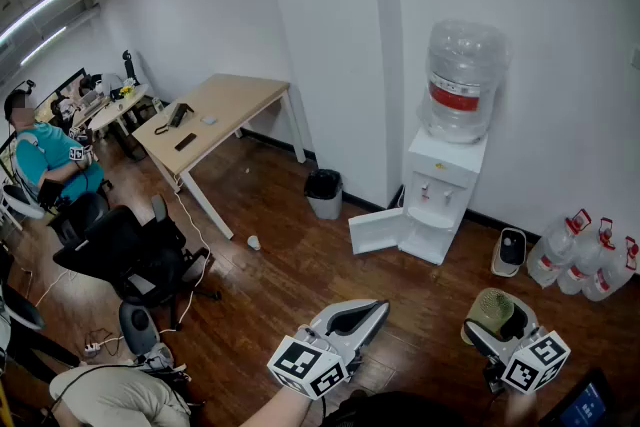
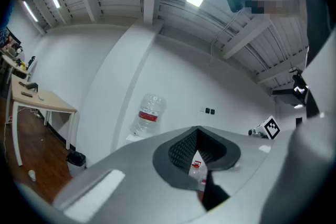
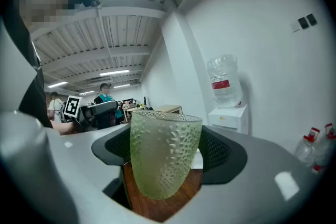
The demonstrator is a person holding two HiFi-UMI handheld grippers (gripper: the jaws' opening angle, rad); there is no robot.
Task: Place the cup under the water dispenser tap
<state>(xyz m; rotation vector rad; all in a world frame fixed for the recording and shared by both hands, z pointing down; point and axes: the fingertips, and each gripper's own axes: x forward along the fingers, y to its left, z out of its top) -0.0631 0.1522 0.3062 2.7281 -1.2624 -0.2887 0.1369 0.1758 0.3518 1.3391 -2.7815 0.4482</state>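
A bumpy, pale green cup stands upright between the jaws of my right gripper, which is shut on it. In the head view the cup and right gripper are at the bottom right, well short of the white water dispenser. The dispenser stands against the wall with a large bottle on top and its taps over a small ledge. My left gripper is low in the middle, shut and holding nothing; in its own view the left gripper points toward the bottle.
The dispenser's lower door hangs open to the left. A black bin sits by the wall, spare water jugs at the right. A wooden desk, office chairs and a seated person are at the left.
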